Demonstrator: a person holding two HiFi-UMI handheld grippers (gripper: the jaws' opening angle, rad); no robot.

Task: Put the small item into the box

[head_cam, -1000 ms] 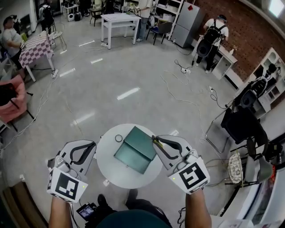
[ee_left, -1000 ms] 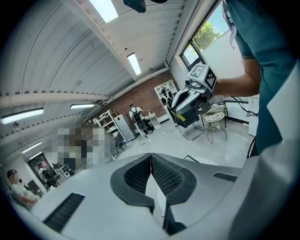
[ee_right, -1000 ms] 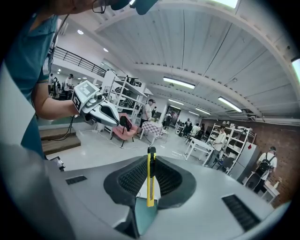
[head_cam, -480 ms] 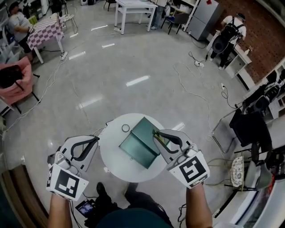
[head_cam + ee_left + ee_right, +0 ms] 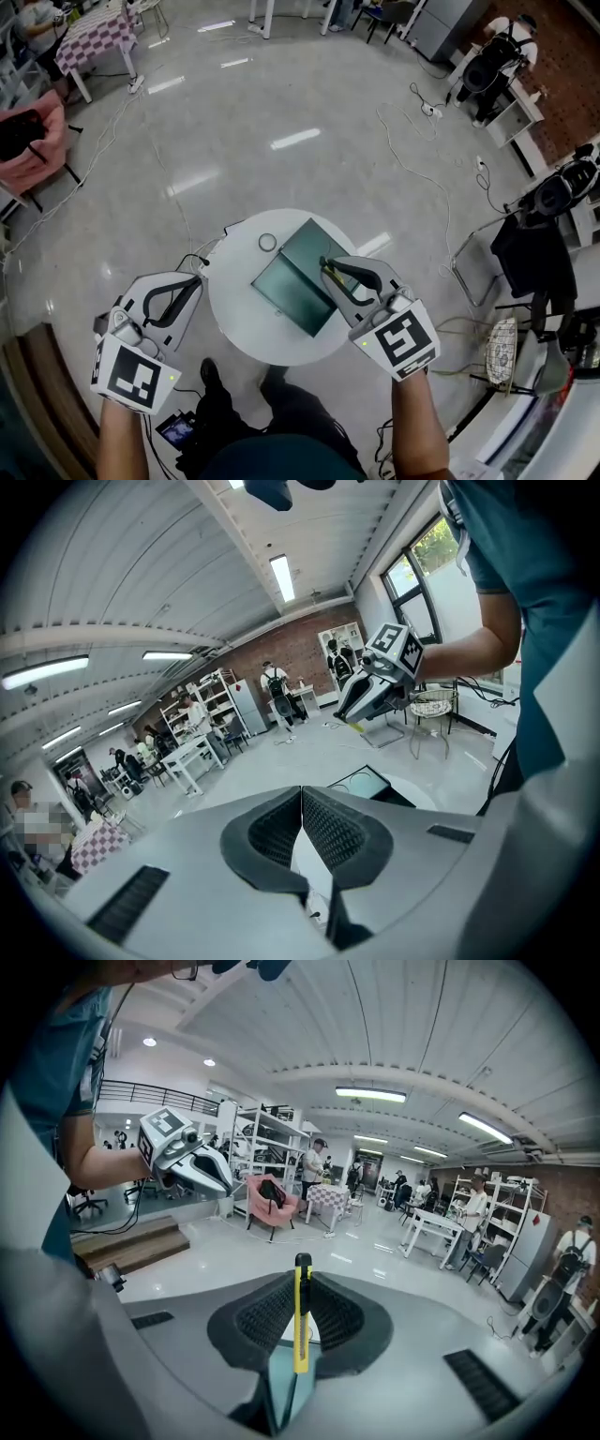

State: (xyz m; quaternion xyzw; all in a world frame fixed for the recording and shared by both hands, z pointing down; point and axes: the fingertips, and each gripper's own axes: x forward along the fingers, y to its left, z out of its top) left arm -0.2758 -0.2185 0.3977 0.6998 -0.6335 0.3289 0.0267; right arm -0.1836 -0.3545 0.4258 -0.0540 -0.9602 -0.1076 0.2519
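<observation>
**Step in hand:** carrying the item to the box.

The right tool [image 5: 325, 267] is clamped on a slim yellow plastic utility knife [image 5: 300, 1321]. The knife stands between the jaws and projects past their tips.

The open dark-green rectangular box [image 5: 281, 298] lies on the round white desk [image 5: 239, 323], apparently beneath and just left of this tool's tips.

The left tool [image 5: 195, 282] has its jaws together with nothing between them. It hangs at the desk's edge, the box off to its right.

**Next move, as judged:** lower the knife into the box tray, then part the jaws.
</observation>
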